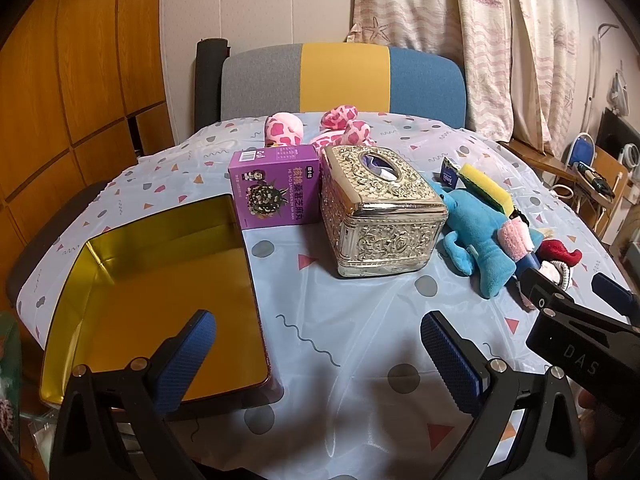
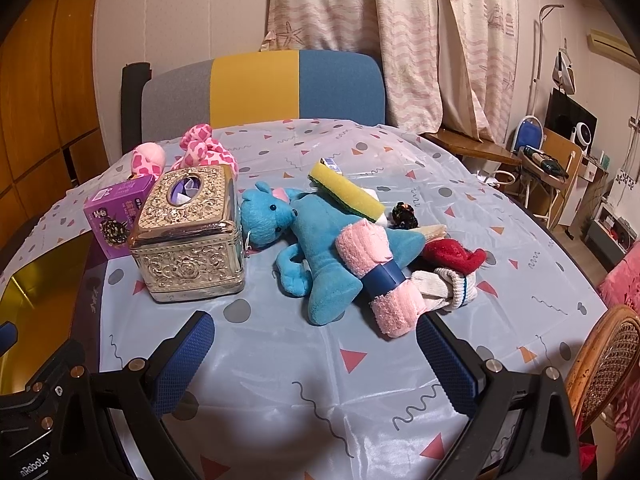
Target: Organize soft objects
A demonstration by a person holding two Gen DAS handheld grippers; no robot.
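While the soft things lie heaped on the right half of the desk (image 2: 280, 360), your two grippers hover over its near edge with nothing in them. The blue plush toy (image 2: 316, 240) sprawls at the middle of the heap, its head just beside the ornate silver tissue box (image 2: 188, 240). A rolled pink towel (image 2: 380, 280) with a blue band lies across the toy's body, and a yellow sponge (image 2: 346, 192) with a green edge rests against its upper side. Right of the towel you have a red cloth piece (image 2: 456, 256) and a white knitted piece (image 2: 444, 286), touching each other. A small dark object (image 2: 404, 214) lies behind the towel; you cannot tell what it is.

Your right gripper (image 2: 316, 354) is spread wide, its right pad near the low end of the towel. Your left gripper (image 1: 318, 352) is likewise released, its left pad over the open gold tin (image 1: 120, 280) that lies at the left edge of the desk. The tin's inside shows bare metal.

Behind the tin a purple carton (image 1: 276, 188) stands upright, just beside the tissue box. Farther back a pink spotted plush (image 1: 320, 126) lies near the far edge, partly hidden by both boxes. A chair (image 1: 344, 76) with grey, yellow and blue panels stands beyond the desk, before a patterned curtain (image 1: 480, 20).
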